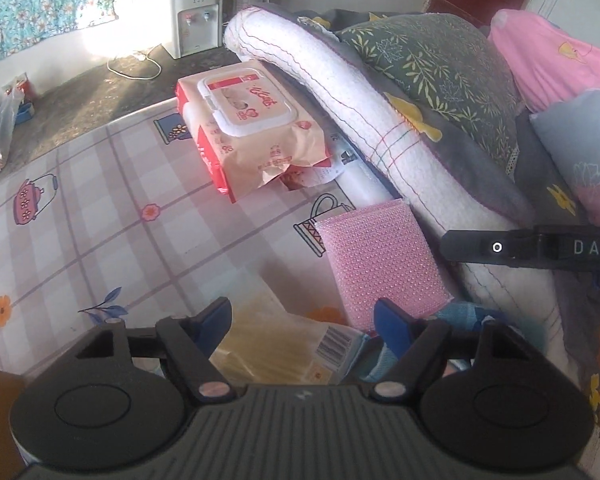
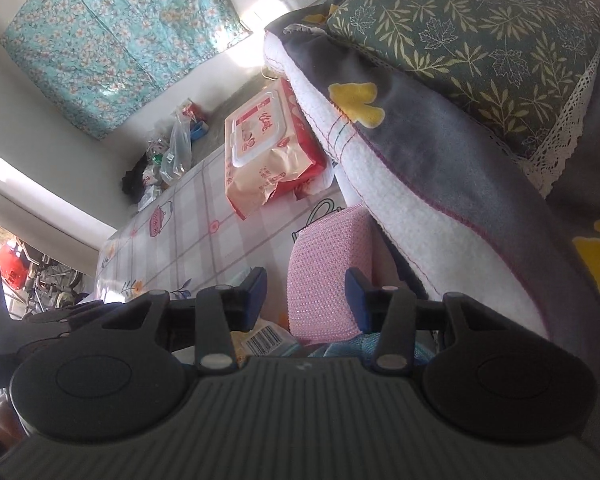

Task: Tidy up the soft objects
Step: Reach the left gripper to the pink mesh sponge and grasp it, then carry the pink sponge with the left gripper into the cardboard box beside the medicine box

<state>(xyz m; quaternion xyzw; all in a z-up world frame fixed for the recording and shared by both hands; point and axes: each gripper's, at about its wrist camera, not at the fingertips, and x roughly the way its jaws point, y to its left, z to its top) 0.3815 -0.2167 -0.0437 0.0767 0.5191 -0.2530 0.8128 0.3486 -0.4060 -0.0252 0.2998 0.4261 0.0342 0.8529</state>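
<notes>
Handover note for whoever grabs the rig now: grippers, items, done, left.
Left gripper: open, holding nothing, over a yellow plastic packet.
Right gripper: open, empty; the pink dotted scrubbing sponge sits between its fingers, pads not pressing.
Sponge leans against the rolled white quilt. Red-and-cream wet-wipes pack lies on the checked tablecloth. Blue cloth is beside the sponge's lower edge.
Done: nothing visibly sorted.
Left: probably grasp the sponge first.

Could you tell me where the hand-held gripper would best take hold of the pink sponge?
Probably by the free near edge of the pink sponge, coming from the open tablecloth side. The sponge leans tilted against the rolled white blanket, so its far side is blocked, while its thin slab shape suits pinching across its faces.
</notes>
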